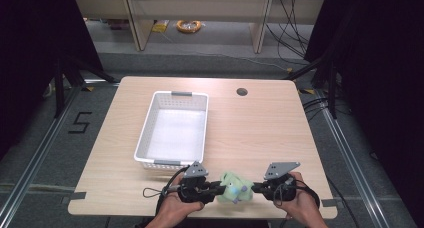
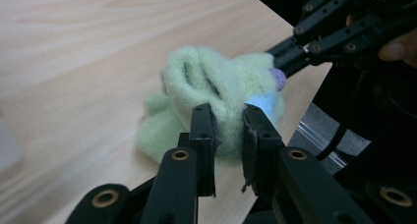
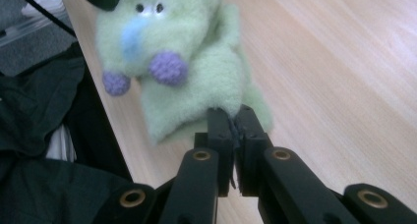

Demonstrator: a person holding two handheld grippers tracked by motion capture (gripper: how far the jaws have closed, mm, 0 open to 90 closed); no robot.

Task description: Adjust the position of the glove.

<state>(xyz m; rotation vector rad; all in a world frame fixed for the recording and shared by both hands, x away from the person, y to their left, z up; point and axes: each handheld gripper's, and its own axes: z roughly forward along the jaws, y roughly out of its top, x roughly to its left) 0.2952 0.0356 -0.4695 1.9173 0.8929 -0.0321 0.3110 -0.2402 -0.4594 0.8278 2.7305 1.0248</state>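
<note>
Plush toy (image 1: pixel 233 187), pale green, sits at the near edge of the tabletop (image 1: pixel 250 128), caught between both sets of fingers: left gripper (image 1: pixel 219 189) on one side, right gripper (image 1: pixel 255 188) on the other. White basket (image 1: pixel 172 129) stands beyond the left fingers, apart from them; nothing between.

Left gripper view: fingers (image 2: pixel 204 130) clenched on a fold of the plush, right gripper's fingers (image 2: pixel 290 57) pinching the far side by a purple paw.

Right gripper view: fingers (image 3: pixel 220 128) clamped on the plush's lower edge, face and purple paws just beyond them.
</note>
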